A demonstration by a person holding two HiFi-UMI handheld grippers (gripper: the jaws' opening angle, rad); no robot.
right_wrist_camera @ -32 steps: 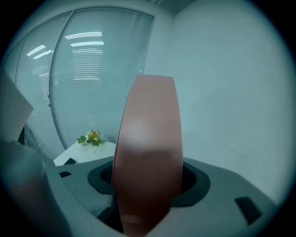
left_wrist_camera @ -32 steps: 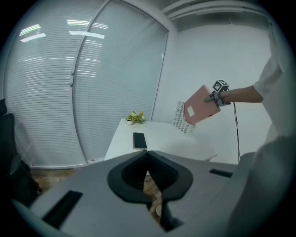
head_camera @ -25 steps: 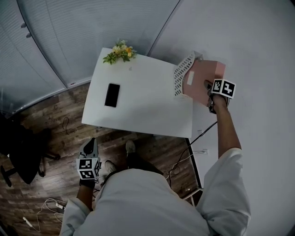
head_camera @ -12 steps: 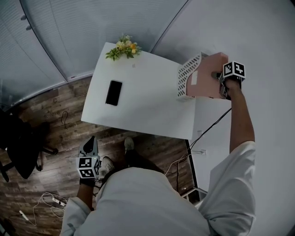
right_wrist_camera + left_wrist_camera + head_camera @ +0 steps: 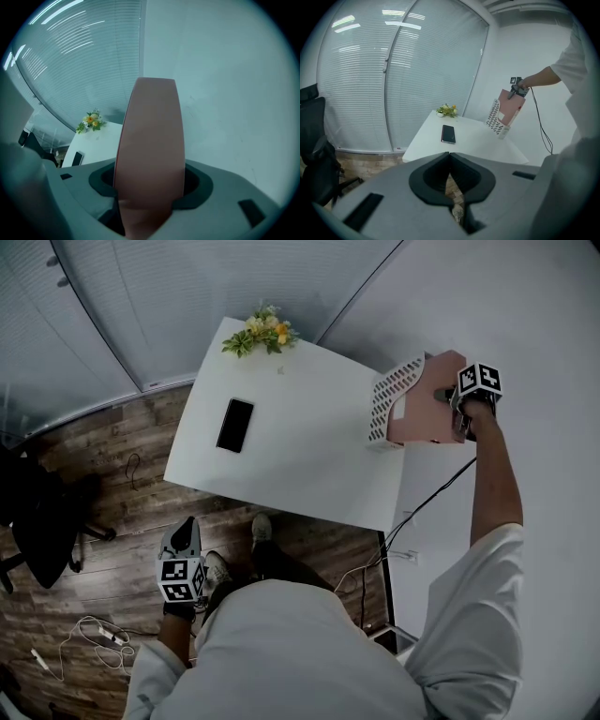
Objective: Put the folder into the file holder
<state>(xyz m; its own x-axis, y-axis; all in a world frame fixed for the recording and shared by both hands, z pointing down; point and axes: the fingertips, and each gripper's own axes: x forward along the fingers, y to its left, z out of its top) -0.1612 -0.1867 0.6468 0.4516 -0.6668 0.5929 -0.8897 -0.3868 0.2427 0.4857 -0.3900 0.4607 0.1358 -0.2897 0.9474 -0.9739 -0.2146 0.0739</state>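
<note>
1. Wood-plank floor (image 5: 122, 493) takes up the left side. A dark office chair (image 5: 42, 521) stands at far left, and a pale cable (image 5: 89, 643) lies loose near the person's feet.
2. Left gripper (image 5: 185, 526) hangs low beside the person's body, off the table and over the floor. Its own view shows the two black pads pressed together at the tips with nothing caught in them. Only floor shows through the slit above.
3. White table (image 5: 281, 465): a black phone (image 5: 235, 425) lies flat on its left half, well apart from everything else. A small bunch of yellow and green flowers (image 5: 260, 332) sits at the far corner, by the blinds (image 5: 187, 296).
4. White perforated file holder (image 5: 394, 399) stands at the table's right edge, near the wall (image 5: 544, 334).
5. Pink folder (image 5: 427, 418) stands on edge, its lower part down inside the file holder, just behind the perforated side. Its upper part sticks out above the holder and leans toward the wall.
6. Right gripper (image 5: 457, 413), on an outstretched arm, pinches the folder near its top. Its own view shows the pink cover filling the gap, with both pads against it.
7. A black lead (image 5: 422, 507) runs from the right gripper down past the table edge, along the plain white wall
</note>
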